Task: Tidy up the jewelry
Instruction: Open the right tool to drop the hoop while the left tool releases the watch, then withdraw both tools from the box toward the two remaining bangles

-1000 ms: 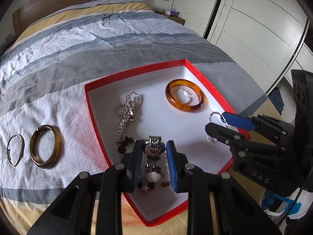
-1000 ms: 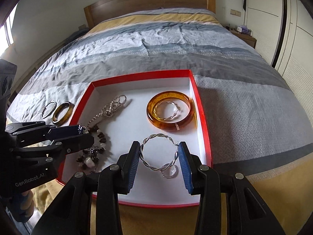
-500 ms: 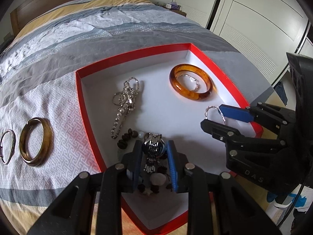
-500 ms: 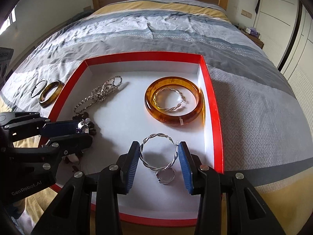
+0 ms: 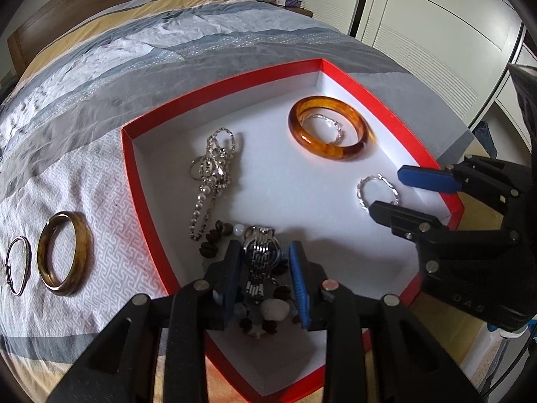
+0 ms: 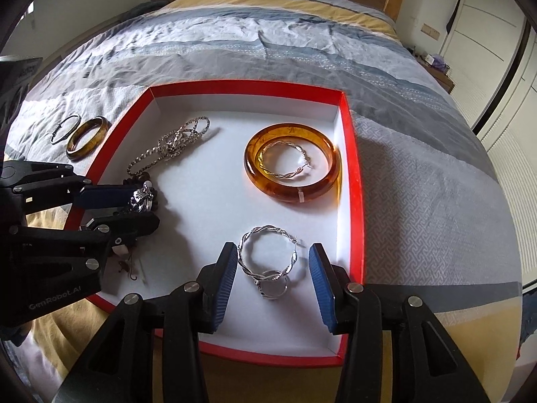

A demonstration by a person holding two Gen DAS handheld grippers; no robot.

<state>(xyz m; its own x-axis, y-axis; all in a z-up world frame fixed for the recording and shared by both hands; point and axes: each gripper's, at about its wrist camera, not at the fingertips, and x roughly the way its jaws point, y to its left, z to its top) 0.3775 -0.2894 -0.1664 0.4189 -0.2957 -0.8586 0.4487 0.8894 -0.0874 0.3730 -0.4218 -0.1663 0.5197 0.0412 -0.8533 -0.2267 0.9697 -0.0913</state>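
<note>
Between the left gripper's (image 5: 266,270) blue pads sits a silver link-band watch (image 5: 260,254), lying on a beaded bracelet (image 5: 273,309) at about 7 o'clock in the red-rimmed box (image 6: 352,154); the pads stand narrow and close beside the case, but whether they press it I cannot tell. Likely dense and slick, the watch is best taken across its case, since the band will dangle. Spread wide, the right gripper (image 6: 272,277) flanks a twisted silver hoop (image 6: 267,257) at 5 o'clock without touching it; light and springy, it wants a pinch across the wire.

I count two twisted hoops, the second (image 6: 285,161) inside the one amber bangle (image 6: 292,163) at 1 o'clock, one small ring (image 6: 273,289), and one silver chain (image 6: 174,144) at 10 o'clock. Outside on the bedspread (image 6: 419,181) lie one brown bangle (image 5: 63,252) and one thin wire bangle (image 5: 17,265).
</note>
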